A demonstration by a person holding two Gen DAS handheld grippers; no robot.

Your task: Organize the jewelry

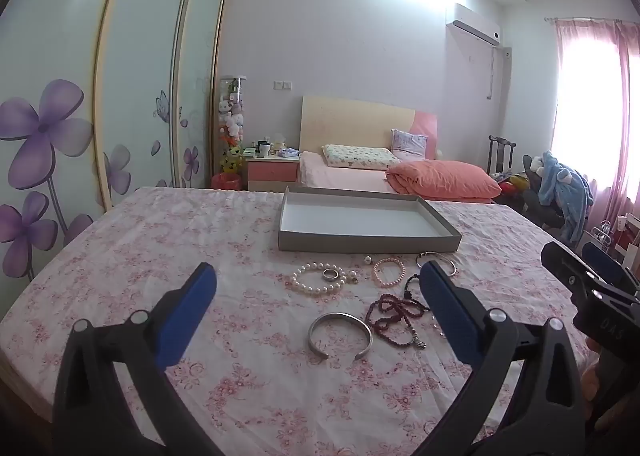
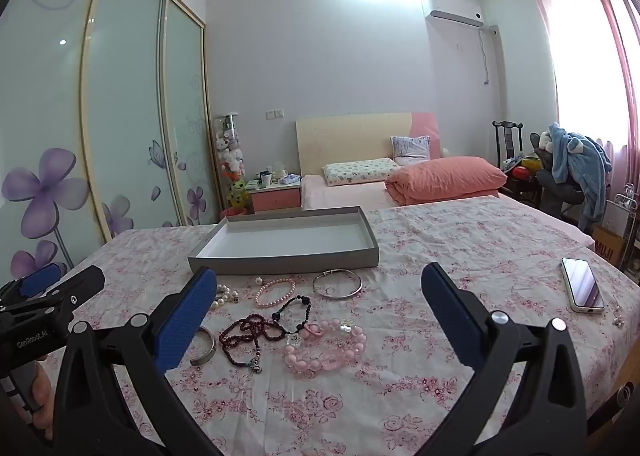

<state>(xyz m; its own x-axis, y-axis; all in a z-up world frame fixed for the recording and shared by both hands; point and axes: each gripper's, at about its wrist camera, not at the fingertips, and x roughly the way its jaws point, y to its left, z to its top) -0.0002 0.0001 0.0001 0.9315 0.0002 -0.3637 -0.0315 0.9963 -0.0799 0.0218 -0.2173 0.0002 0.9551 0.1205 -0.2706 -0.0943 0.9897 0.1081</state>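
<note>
Both tongs, left (image 1: 320, 292) and right (image 2: 318, 288), hover released, empty. Just ahead of the left tongs lies the silver cuff (image 1: 340, 335): stiff, light, slippery; pinch across its band. Beaded strands (image 2: 256, 336) ahead of the right tongs are limp. Beyond waits the tray (image 2: 280, 260).

You have a creased floral cloth (image 1: 120, 256) under a matt grey card tray (image 1: 360, 242) with a smooth white inside, a brushed metal cuff (image 1: 340, 330), glossy pearls (image 1: 316, 278), shiny dark red beads (image 2: 244, 332), translucent pink beads (image 2: 320, 352) and a glossy glass-faced phone (image 2: 582, 288).
</note>
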